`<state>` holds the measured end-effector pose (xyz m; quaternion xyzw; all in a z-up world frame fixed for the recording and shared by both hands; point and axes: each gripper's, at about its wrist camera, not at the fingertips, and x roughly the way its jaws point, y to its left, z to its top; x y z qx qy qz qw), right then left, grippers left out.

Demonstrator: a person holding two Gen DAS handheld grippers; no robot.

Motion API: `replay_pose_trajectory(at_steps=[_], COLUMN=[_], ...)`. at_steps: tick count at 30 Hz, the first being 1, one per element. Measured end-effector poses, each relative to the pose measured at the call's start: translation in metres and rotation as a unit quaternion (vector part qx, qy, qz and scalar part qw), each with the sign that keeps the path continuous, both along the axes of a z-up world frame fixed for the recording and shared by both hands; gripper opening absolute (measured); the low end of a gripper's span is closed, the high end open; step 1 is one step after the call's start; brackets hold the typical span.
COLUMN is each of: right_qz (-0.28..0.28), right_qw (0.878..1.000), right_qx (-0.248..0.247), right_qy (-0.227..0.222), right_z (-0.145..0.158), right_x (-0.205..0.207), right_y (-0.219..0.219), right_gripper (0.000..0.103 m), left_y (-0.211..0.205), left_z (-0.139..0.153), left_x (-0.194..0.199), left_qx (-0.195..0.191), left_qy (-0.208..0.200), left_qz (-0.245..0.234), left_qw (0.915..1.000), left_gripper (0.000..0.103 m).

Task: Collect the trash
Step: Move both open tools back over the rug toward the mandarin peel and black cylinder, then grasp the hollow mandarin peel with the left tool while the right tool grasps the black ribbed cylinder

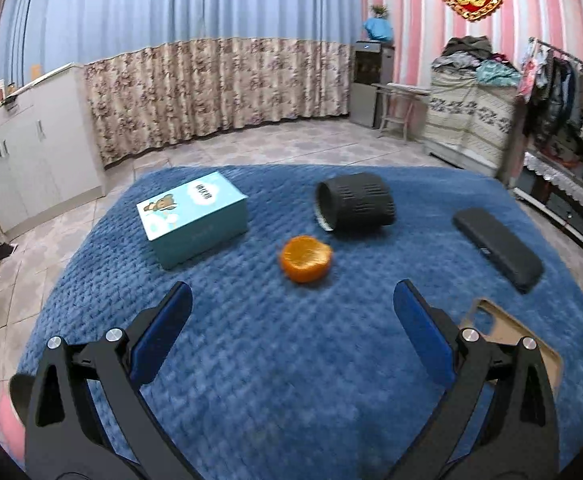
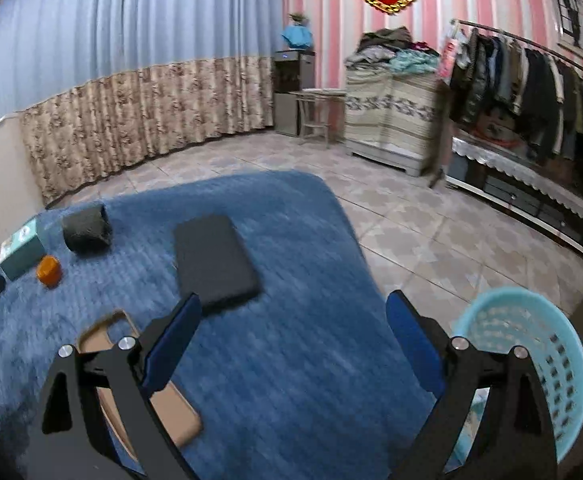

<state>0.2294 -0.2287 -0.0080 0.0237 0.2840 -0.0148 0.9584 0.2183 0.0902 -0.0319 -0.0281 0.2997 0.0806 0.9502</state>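
An orange peel half (image 1: 306,258) lies on the blue blanket (image 1: 251,360), just ahead of my open left gripper (image 1: 291,300), whose fingers hold nothing. In the right wrist view the peel (image 2: 49,271) shows small at far left. My right gripper (image 2: 293,312) is open and empty above the blanket's right part (image 2: 291,380). A light blue perforated basket (image 2: 531,344) stands on the floor to its right, partly hidden behind the right finger.
A teal box (image 1: 193,218), a black roll on its side (image 1: 355,207), a dark flat case (image 1: 497,248) and a tan phone case (image 1: 507,340) lie on the blanket. Tiled floor, a white cabinet (image 1: 31,148) and a clothes rack (image 2: 531,92) surround it.
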Motion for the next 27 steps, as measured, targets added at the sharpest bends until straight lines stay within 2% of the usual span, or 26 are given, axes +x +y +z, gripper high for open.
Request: replay_pose_trajectory(at_steps=[4, 10, 12, 14, 16, 18, 20, 23, 27], right_qz=[0.018, 0.041, 0.042, 0.042, 0.043, 0.048, 0.053, 0.069, 0.102], right_qw=[1.000, 0.998, 0.998, 0.998, 0.998, 0.997, 0.997, 0.996, 0.993], right_qx=[0.016, 0.001, -0.003, -0.008, -0.015, -0.020, -0.024, -0.015, -0.009], right_qy=[0.004, 0.037, 0.047, 0.050, 0.051, 0.054, 0.054, 0.057, 0.051], right_z=[-0.004, -0.033, -0.038, -0.040, -0.041, -0.042, -0.043, -0.043, -0.036], right_x=[0.031, 0.051, 0.053, 0.053, 0.053, 0.055, 0.056, 0.058, 0.064], right_y=[0.017, 0.041, 0.042, 0.044, 0.046, 0.048, 0.054, 0.066, 0.096], right_gripper=[0.092, 0.092, 0.092, 0.092, 0.092, 0.092, 0.092, 0.092, 0.092], left_y=[0.010, 0.006, 0.003, 0.004, 0.008, 0.012, 0.014, 0.018, 0.037], left_z=[-0.011, -0.030, -0.038, -0.049, -0.058, -0.059, -0.058, -0.056, -0.047], left_x=[0.030, 0.081, 0.092, 0.104, 0.114, 0.116, 0.115, 0.108, 0.084], left_qx=[-0.011, 0.005, 0.008, 0.007, -0.010, -0.022, -0.029, -0.027, 0.004], left_qy=[0.014, 0.053, 0.072, 0.096, 0.124, 0.121, 0.117, 0.109, 0.089], left_qz=[0.011, 0.001, 0.000, -0.003, -0.009, -0.011, -0.018, -0.022, 0.013], left_qw=[0.9998, 0.9986, 0.9974, 0.9953, 0.9922, 0.9923, 0.9926, 0.9934, 0.9960], left_gripper=[0.097, 0.095, 0.090, 0.077, 0.064, 0.058, 0.043, 0.036, 0.035])
